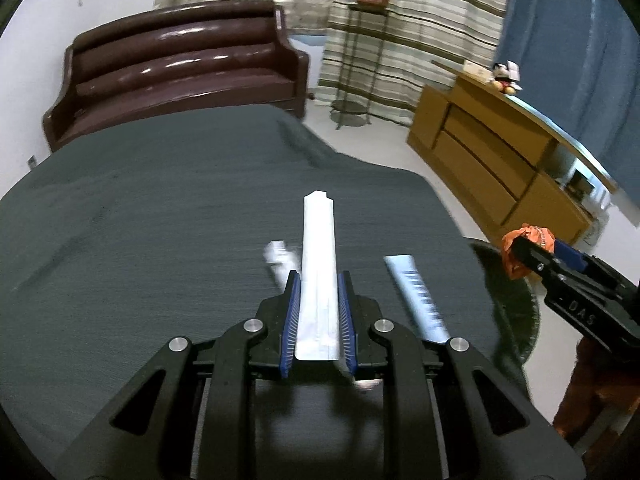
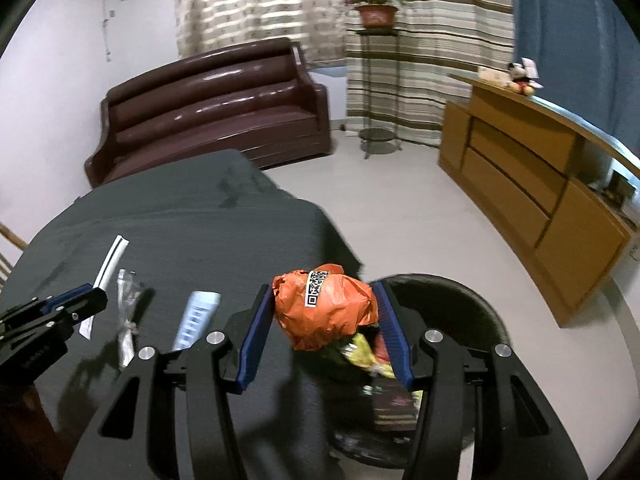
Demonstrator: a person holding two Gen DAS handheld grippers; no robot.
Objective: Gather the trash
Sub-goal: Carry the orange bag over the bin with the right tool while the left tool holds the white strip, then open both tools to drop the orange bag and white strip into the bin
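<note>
Left gripper (image 1: 318, 312) clenching long white paper sleeve (image 1: 319, 248) above grey counter (image 1: 140, 220). Right gripper (image 2: 326, 312) pinching crumpled orange plastic bag (image 2: 326, 308) over black bin (image 2: 460, 300). Both probably light, soft, crushing easily; gripping mid-body.

Your left claw (image 1: 318, 300) gripped a long white wrapper (image 1: 318, 256) lengthwise, its far end jutting out over the desk (image 1: 160, 200). Your right claw (image 2: 326, 320) clamped a crumpled orange bag (image 2: 324, 308) bearing a QR label above the black bin (image 2: 460, 304), which held colourful scraps. A clear twisted wrapper (image 2: 127, 320) and a pale blue packet (image 2: 196, 320) lay on the desk.
</note>
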